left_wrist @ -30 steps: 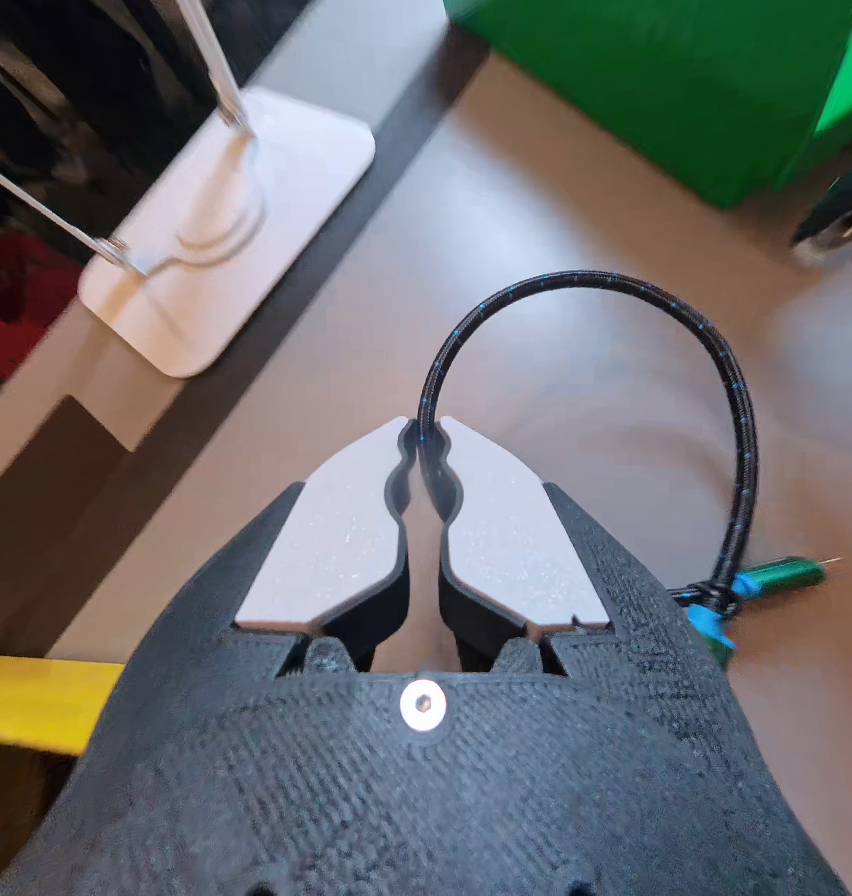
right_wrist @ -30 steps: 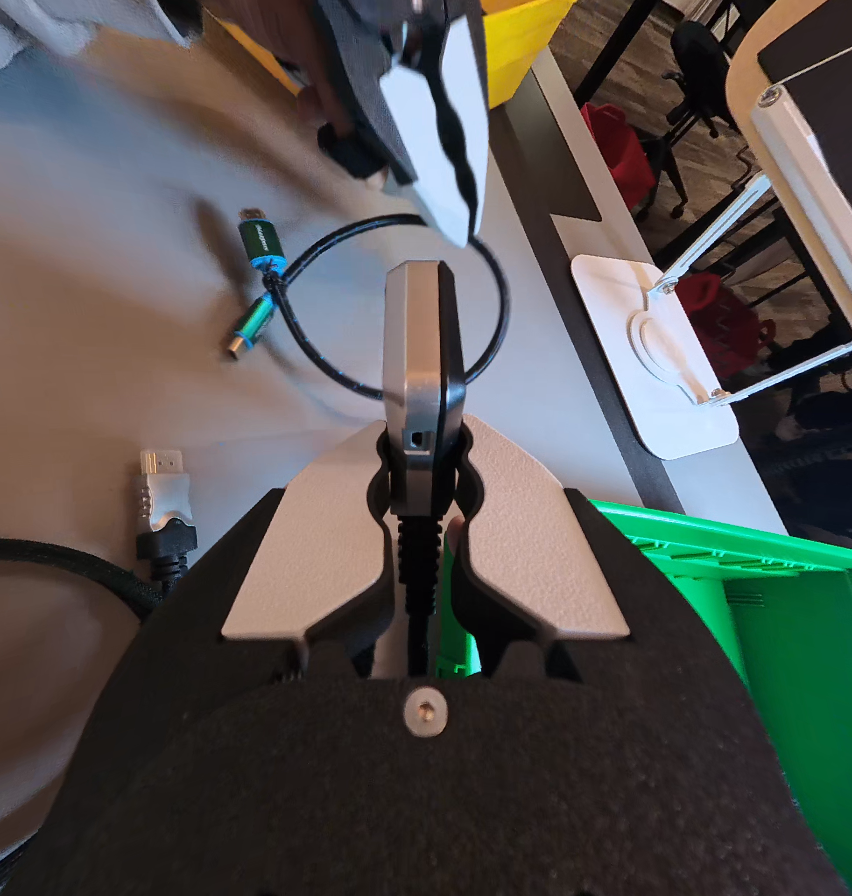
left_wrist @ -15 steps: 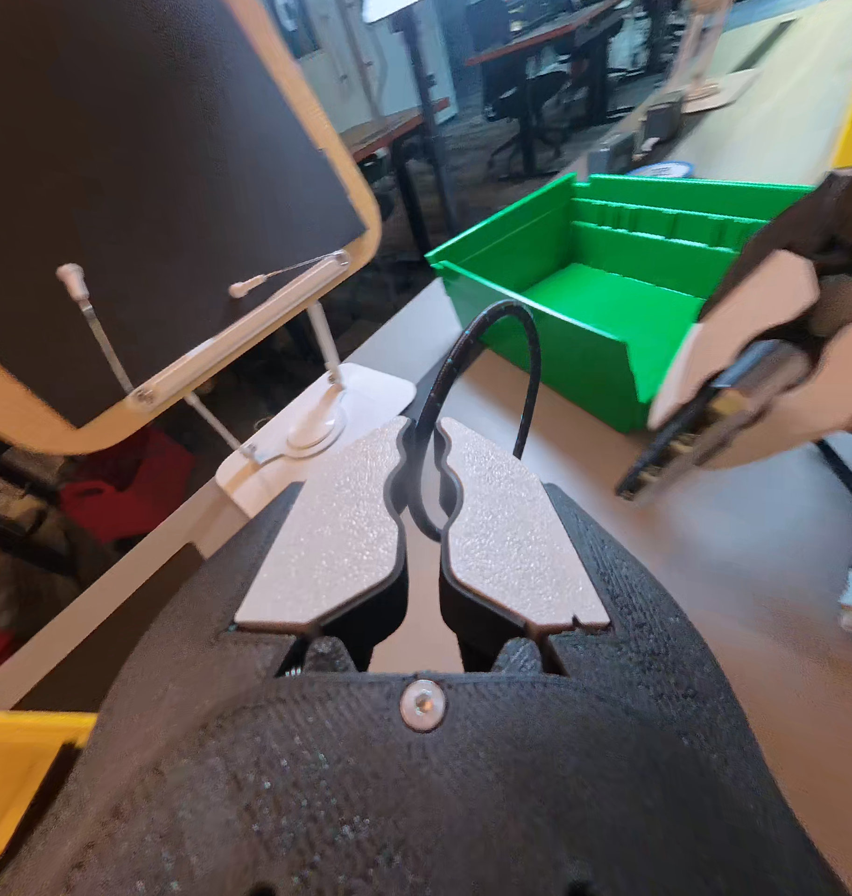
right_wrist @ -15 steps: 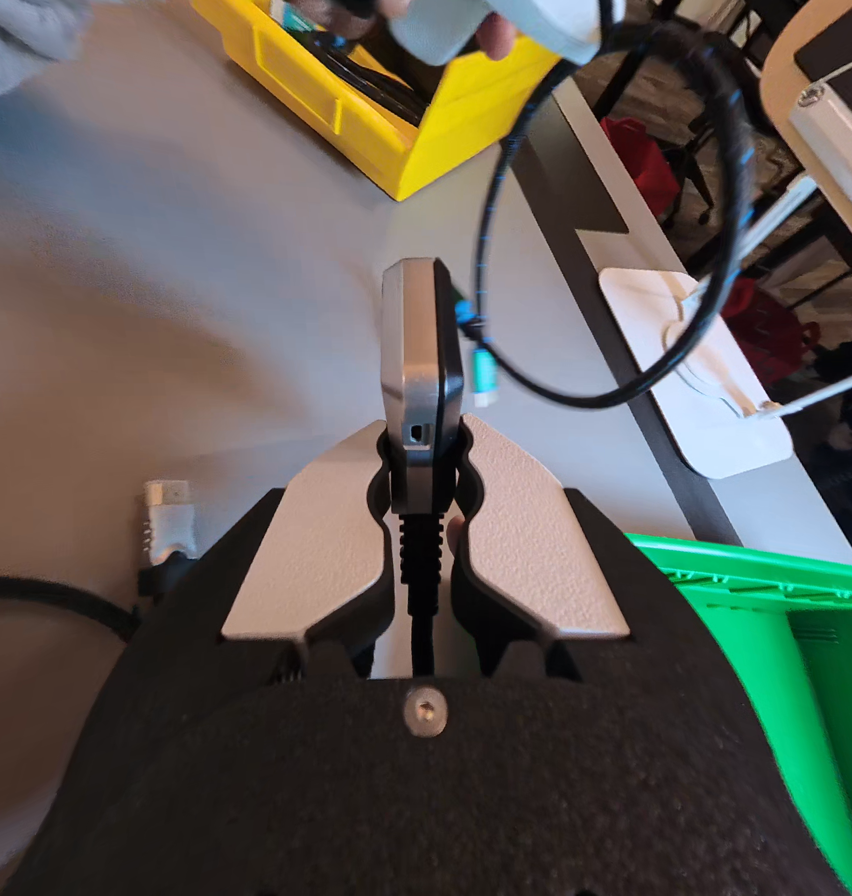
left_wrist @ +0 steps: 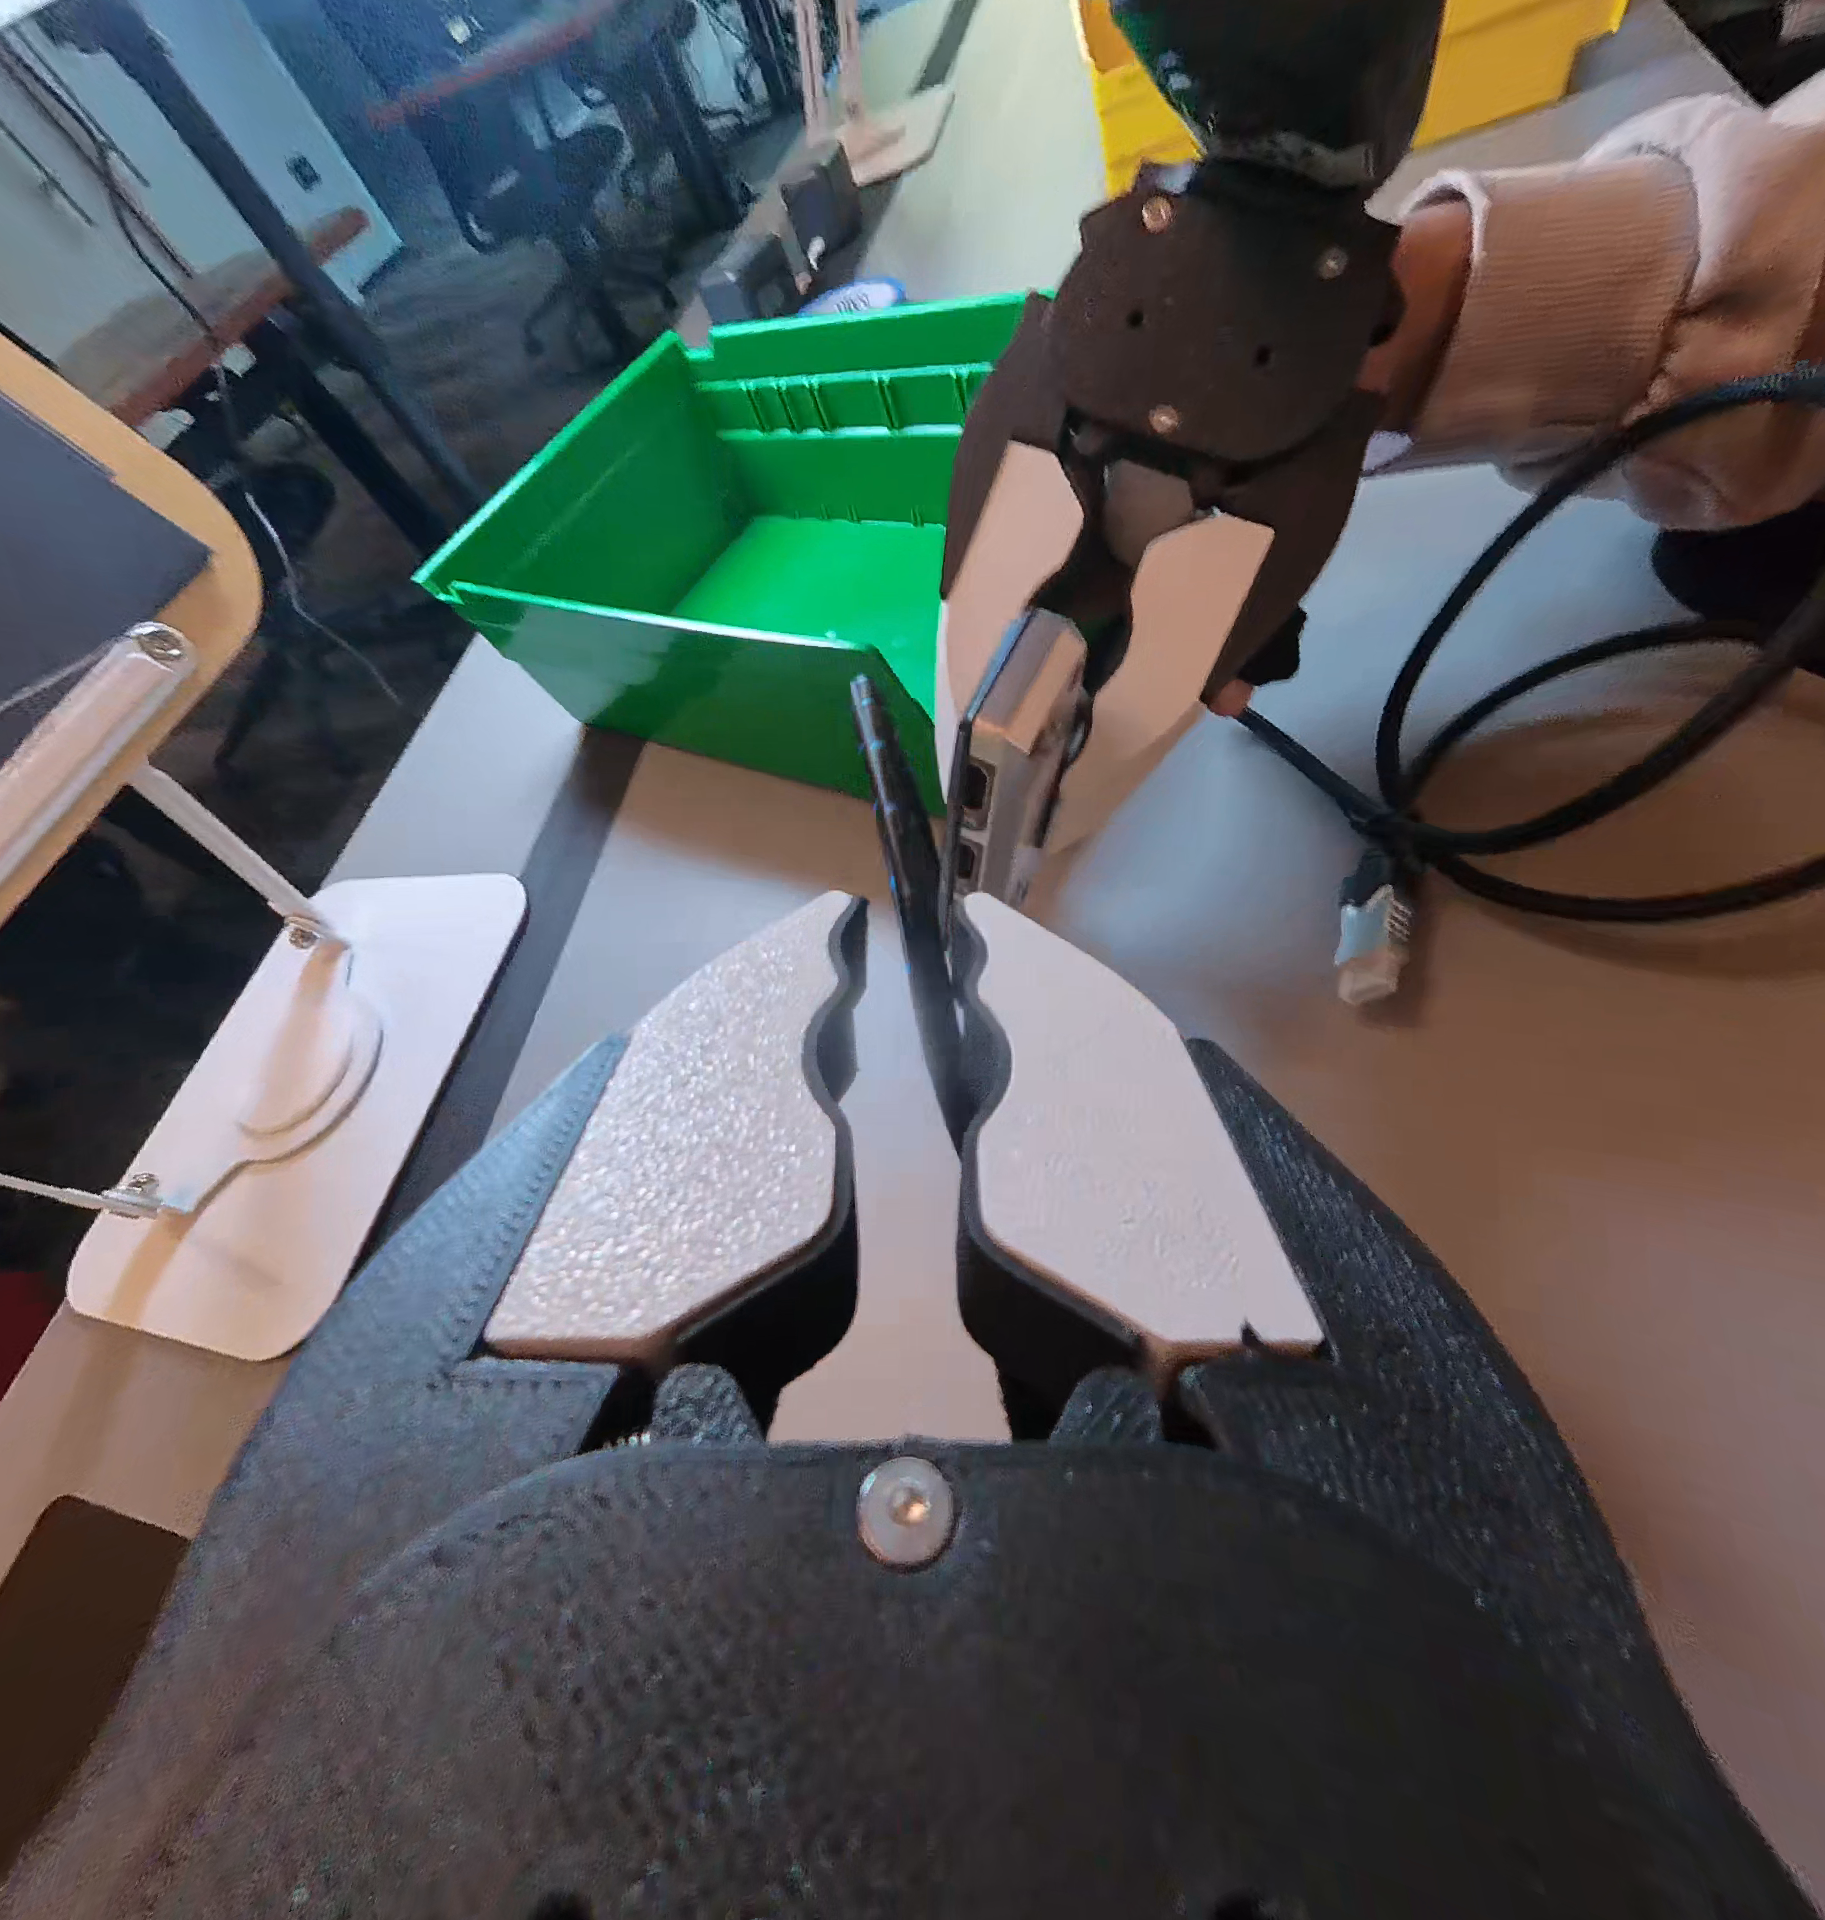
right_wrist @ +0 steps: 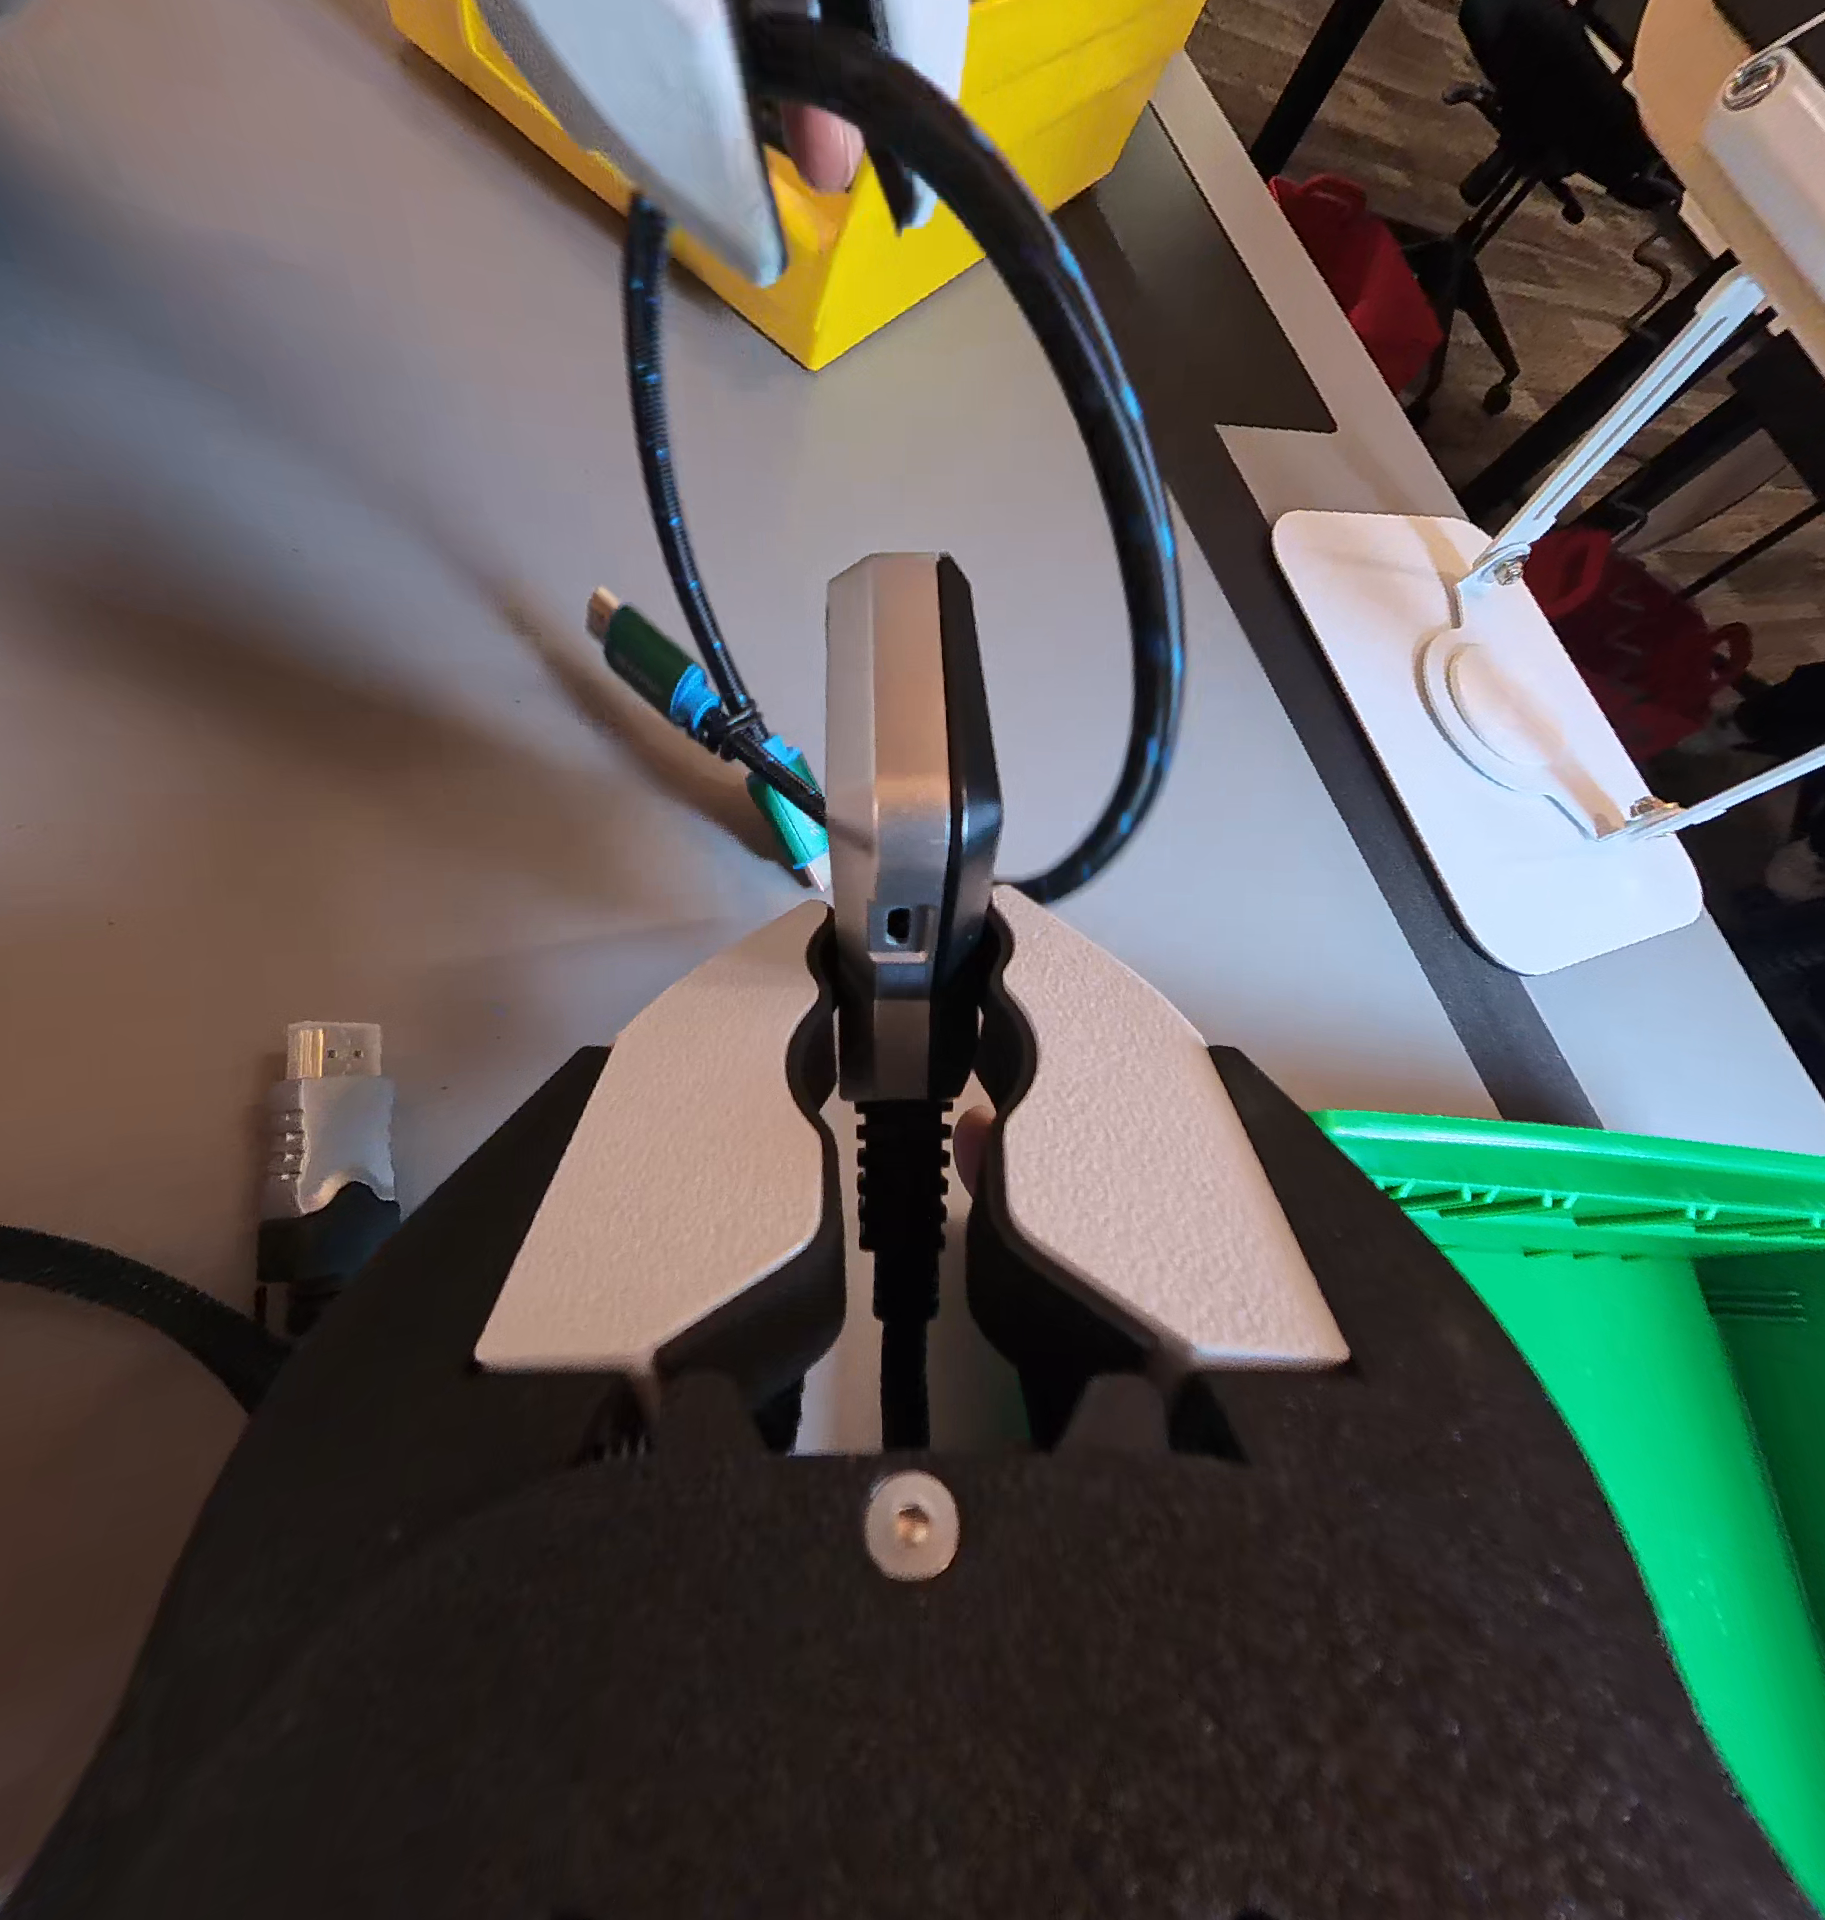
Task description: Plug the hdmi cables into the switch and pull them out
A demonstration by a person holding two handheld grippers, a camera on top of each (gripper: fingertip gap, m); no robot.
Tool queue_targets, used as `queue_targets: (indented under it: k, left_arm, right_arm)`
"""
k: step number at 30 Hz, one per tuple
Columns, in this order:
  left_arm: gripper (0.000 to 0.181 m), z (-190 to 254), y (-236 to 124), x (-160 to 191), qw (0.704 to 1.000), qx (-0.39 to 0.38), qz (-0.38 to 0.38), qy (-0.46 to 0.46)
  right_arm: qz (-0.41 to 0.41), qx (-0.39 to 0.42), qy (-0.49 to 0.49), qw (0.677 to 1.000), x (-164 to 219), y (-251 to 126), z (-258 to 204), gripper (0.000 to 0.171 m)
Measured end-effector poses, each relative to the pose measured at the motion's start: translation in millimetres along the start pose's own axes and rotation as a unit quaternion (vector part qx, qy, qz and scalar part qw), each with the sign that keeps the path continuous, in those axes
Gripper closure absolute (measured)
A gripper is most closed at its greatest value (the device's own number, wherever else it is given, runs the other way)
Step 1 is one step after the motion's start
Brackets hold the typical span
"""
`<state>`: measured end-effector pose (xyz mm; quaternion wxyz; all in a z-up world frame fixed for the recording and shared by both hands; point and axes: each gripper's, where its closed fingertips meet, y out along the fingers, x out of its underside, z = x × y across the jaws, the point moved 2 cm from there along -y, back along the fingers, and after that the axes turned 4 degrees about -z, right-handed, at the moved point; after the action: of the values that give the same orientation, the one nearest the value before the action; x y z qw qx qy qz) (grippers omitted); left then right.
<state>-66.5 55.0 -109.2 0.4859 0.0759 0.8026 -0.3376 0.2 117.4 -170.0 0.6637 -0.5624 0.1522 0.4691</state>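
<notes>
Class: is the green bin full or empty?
Empty: the left wrist view shows the green bin's bare floor, nothing inside.

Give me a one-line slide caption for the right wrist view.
Right gripper clamps the switch upright while the looped blue-flecked cable hangs beyond it.

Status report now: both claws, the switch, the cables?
Left claw shut on blue-black cable. Right claw shut on switch. No cable plugged yet. Silver plug idle on table.
</notes>
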Motion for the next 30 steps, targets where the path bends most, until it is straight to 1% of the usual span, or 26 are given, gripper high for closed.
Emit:
queue_targets:
  k: [1, 3, 10, 13, 16, 18, 20, 22, 24, 27, 30]
  left_arm:
    - [0.164, 0.8, 0.1, 2.9, 1.000, 0.000, -0.010, 0.007]
    - [0.160, 3.5, -0.5, 5.1, 1.000, 0.006, -0.023, 0.018]
    - [0.157, 6.9, -6.7, 5.6, 0.999, 0.011, -0.044, 0.030]
    - [0.155, 8.7, -12.5, 2.2, 0.999, 0.028, -0.028, 0.019]
    - [0.154, 9.6, -22.4, -3.6, 0.999, 0.052, 0.007, 0.000]
    - [0.155, 0.7, -29.7, -5.0, 0.999, 0.038, 0.024, -0.015]
    - [0.155, -9.1, -34.5, 0.0, 0.999, 0.017, 0.017, -0.024]
    - [0.155, -17.8, -35.3, 8.5, 1.000, -0.008, -0.003, -0.027]
    - [0.155, -23.9, -30.2, 20.4, 0.998, -0.032, -0.042, -0.024]
    - [0.156, -16.5, -11.8, 40.1, 0.994, -0.026, -0.107, 0.005]
    - [0.156, -7.7, 10.1, 66.2, 0.983, -0.016, -0.177, 0.047]
  right_arm:
    - [0.001, 0.000, 0.001, 1.000, -0.1, -0.1, 0.2, 0.149]
    - [0.002, 0.001, 0.003, 1.000, 0.1, -0.1, 0.9, 0.149]
    - [0.002, 0.001, 0.003, 1.000, 0.3, 0.3, 0.9, 0.148]
    - [0.004, 0.002, 0.003, 1.000, -0.4, 0.1, 1.3, 0.149]
    - [0.004, 0.001, 0.003, 1.000, -0.3, -0.1, 1.2, 0.149]
    - [0.004, 0.001, 0.004, 1.000, 0.0, 0.1, 1.3, 0.148]
    - [0.003, 0.000, 0.004, 1.000, 0.3, 0.4, 1.3, 0.149]
    - [0.003, 0.001, 0.004, 1.000, 0.5, 0.7, 1.2, 0.149]
    - [0.003, 0.002, 0.004, 1.000, 0.5, 0.9, 1.5, 0.149]
    - [0.006, 0.000, 0.006, 1.000, -0.3, 0.4, 1.4, 0.149]
    - [0.008, 0.000, 0.008, 1.000, -0.7, -0.8, 1.9, 0.149]
